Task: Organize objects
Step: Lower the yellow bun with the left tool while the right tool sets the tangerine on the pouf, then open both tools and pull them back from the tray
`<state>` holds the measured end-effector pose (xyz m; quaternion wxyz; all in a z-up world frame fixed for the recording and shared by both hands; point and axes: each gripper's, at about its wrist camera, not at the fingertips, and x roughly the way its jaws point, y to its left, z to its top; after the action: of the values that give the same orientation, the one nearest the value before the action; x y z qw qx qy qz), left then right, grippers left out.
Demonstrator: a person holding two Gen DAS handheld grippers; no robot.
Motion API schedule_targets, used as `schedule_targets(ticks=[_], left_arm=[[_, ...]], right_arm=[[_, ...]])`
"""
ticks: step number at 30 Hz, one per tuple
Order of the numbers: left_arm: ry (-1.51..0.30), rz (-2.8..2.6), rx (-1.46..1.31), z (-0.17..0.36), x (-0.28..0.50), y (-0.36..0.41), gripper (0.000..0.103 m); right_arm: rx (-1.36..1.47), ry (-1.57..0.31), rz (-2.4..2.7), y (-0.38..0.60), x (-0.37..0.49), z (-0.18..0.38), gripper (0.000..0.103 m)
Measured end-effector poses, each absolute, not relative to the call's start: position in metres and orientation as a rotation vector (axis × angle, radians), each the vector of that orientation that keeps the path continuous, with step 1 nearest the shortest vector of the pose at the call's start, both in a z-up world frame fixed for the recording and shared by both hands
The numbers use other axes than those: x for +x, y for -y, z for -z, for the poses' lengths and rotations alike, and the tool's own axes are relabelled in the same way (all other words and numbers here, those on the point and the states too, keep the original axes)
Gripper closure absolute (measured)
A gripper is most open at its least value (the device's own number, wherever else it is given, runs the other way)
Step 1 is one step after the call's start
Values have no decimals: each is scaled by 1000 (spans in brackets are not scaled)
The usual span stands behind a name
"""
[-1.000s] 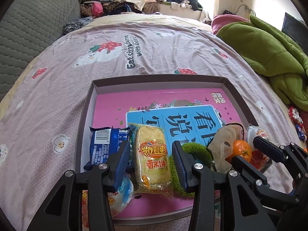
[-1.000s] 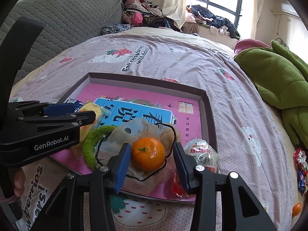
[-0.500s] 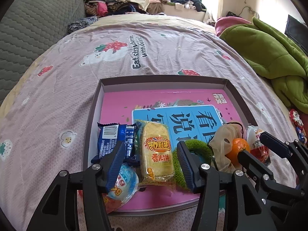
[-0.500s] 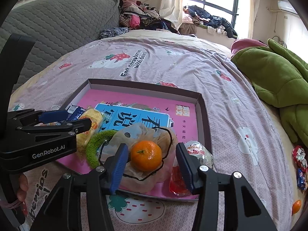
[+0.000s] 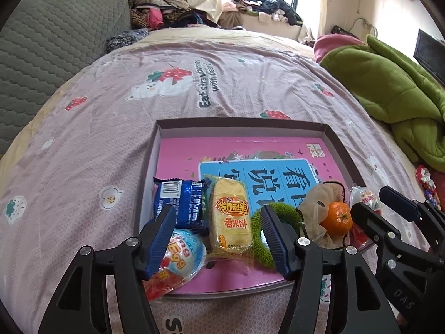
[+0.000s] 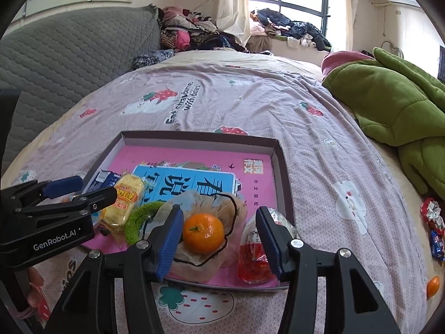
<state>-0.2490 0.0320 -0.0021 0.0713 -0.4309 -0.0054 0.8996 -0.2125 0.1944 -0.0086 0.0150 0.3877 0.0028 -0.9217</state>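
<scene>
Left wrist view: the left gripper (image 5: 218,239) hangs over the near edge of the tray (image 5: 242,122), jaws wide and gripping nothing. Between them and just beyond lies the yellow cake pack (image 5: 230,214), lengthwise, nearer the right jaw's line than the left. The blue packet (image 5: 179,203) sits just left of it, partly behind the left jaw. Under that jaw's tip is the egg toy (image 5: 183,253), at the tray's near-left corner. The green ring (image 5: 258,236) curls behind the right jaw. Farther right, the orange (image 5: 336,218) rests on a beige pouch (image 5: 317,203), with the right gripper's black fingers (image 5: 370,225) crossing in front.

Right wrist view: the right gripper (image 6: 219,239) is also spread wide, empty. The orange (image 6: 204,233) lies squarely between the jaws, closer to the left one, touching neither, on the pouch (image 6: 211,203). A jelly cup (image 6: 254,253) stands at the tray's (image 6: 278,150) near-right corner, just inside the right jaw. Off left, the left gripper (image 6: 83,190) hovers above the cake pack (image 6: 125,203) and ring (image 6: 139,217). A second orange (image 6: 433,286) lies on the bedspread (image 6: 250,97) far right, well apart from the tray.
</scene>
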Motion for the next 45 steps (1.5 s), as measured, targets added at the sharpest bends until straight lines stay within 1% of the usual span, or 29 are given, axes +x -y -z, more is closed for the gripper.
schedule_targets(ticks=[5,13,21,26,45], left_arm=[[44,-2725,-1277,-6,-243,-26,37],[28,-2737,-1259,-15,-235,-26,35],[8,-2762,-1253,-25,-225,-27,33],[7,-2779,-1225,-37,-216,-25,32],[-11,-2829,-1129,-80,-168,-21,32]], right_arm=[[1195,6,2876,-195,-210,2,48],[1172,43,2885,-196,-205,-8,44],[1166,52,2884,-196,-201,-18,43],[1134,52,2896,-195,-194,-30,38],[998,53,2933,-194,-150,-77,37]])
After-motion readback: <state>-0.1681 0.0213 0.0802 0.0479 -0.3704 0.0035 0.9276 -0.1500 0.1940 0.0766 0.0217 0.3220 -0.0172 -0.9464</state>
